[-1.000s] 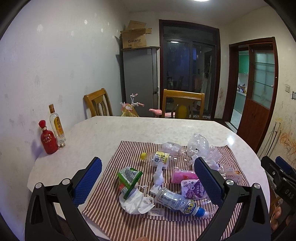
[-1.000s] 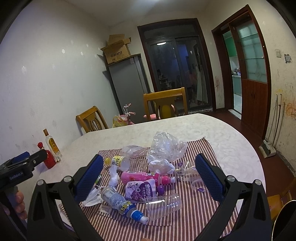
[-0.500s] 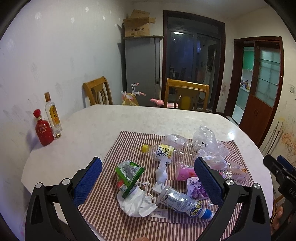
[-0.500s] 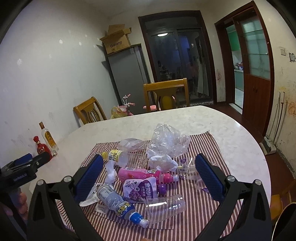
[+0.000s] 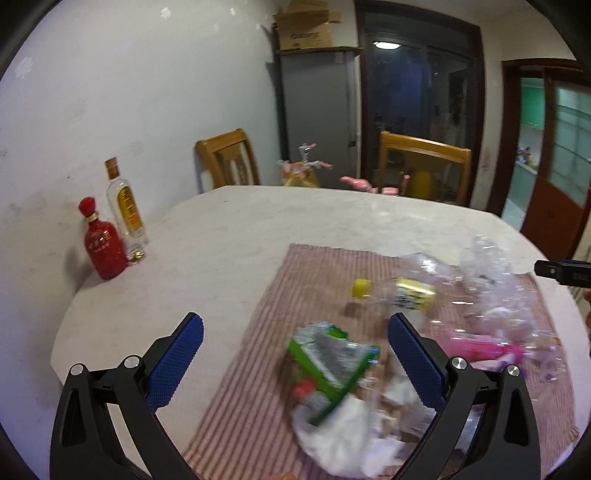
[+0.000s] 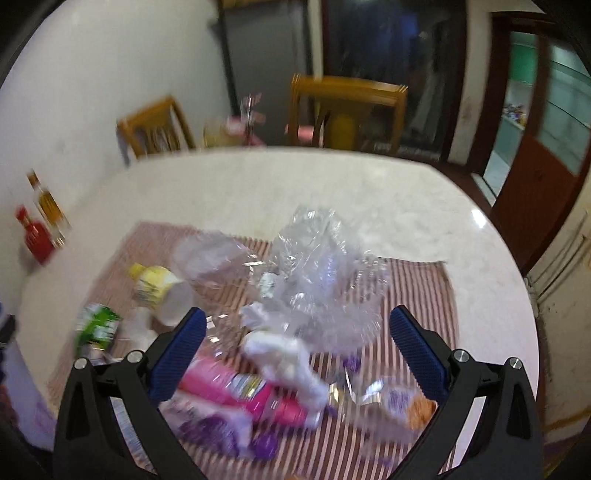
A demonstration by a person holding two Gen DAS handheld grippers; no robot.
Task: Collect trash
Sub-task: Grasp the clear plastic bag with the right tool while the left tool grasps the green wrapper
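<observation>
Scene: a pale marble-look table carries a red-and-white striped cloth heaped with trash; both views are smeared by motion blur.
Your left gripper: jaws spread wide and holding nothing, poised above the cloth's near left part, with a green snack wrapper lying between the blue pads.
Your right gripper: jaws likewise wide apart and empty, framing a crumpled clear plastic bag and a wad of white tissue.
Trash, left view: a white crumpled bag sits just under the green wrapper; a bottle with a yellow cap and yellow label lies on its side farther back.
Trash, right view: a pink bottle lies on its side beneath the tissue, touching it; a purple pouch is just beside it, nearer you.
Containers: 2 bottles stand upright against the wall, well apart from the cloth, a red bottle and a clear bottle with a gold label, touching or nearly so; you cannot tell their fill.
Contents of the trash bottles: too blurred to tell.
Background: 2 wooden chairs at the far edge; a cardboard box atop a grey cabinet.
</observation>
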